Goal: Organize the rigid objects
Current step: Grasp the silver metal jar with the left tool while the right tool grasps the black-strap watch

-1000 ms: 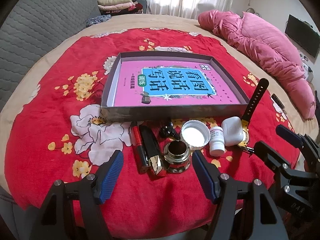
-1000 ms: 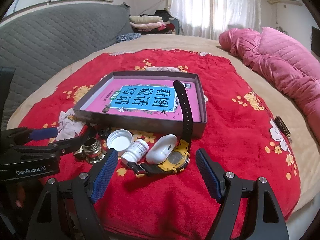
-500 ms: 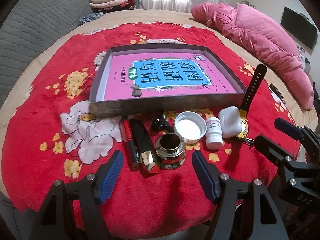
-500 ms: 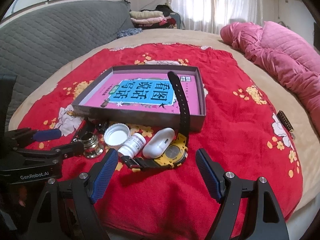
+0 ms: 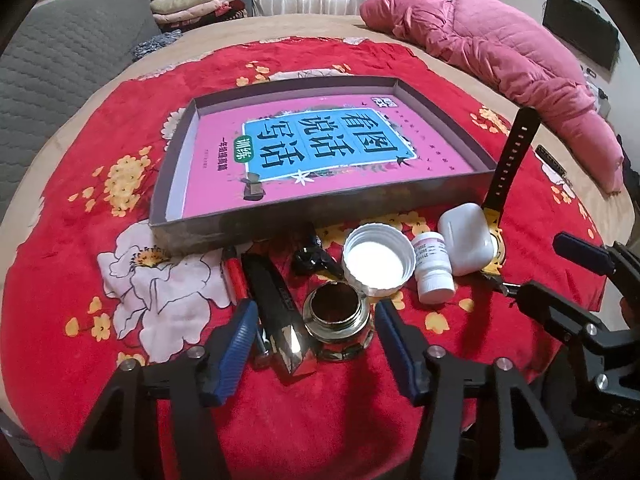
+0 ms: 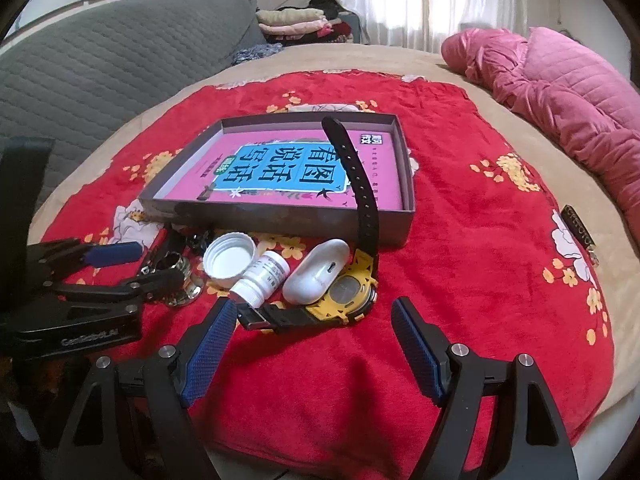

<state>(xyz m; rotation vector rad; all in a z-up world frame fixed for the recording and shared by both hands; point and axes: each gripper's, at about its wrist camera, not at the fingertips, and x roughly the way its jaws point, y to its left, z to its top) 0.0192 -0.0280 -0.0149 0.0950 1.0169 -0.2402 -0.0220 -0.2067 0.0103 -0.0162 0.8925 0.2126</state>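
Bed (image 5: 448,46): covered by a red flowered blanket (image 5: 68,264); a pink quilt (image 5: 516,60) lies along the side well beyond the box.
Box (image 5: 328,210): shallow and grey, the landmark here, with a pink book (image 5: 320,152) flat inside.
Watch (image 6: 352,280): yellow and black, just in front of the box's near wall, one strap standing up against that wall.
Earbud case (image 5: 466,240): white, in front of the box, leaning on the watch.
Black tube (image 5: 276,300): in front of the box, beside the metal jar.
Metal jar (image 5: 338,320): open, in front of the box, lying between the left fingers.
White cap (image 5: 378,262): upturned, in front of the box, behind the jar.
White bottle (image 5: 434,272): on its side, between cap and case.
Left gripper (image 5: 316,344): pitched down at the row before the box; fingers (image 5: 236,340) have just been closing, one each side of tube and jar, not pressing either.
Right gripper (image 6: 312,348): pitched down, hovering in front of the watch; fingers spread wide, nothing between them.
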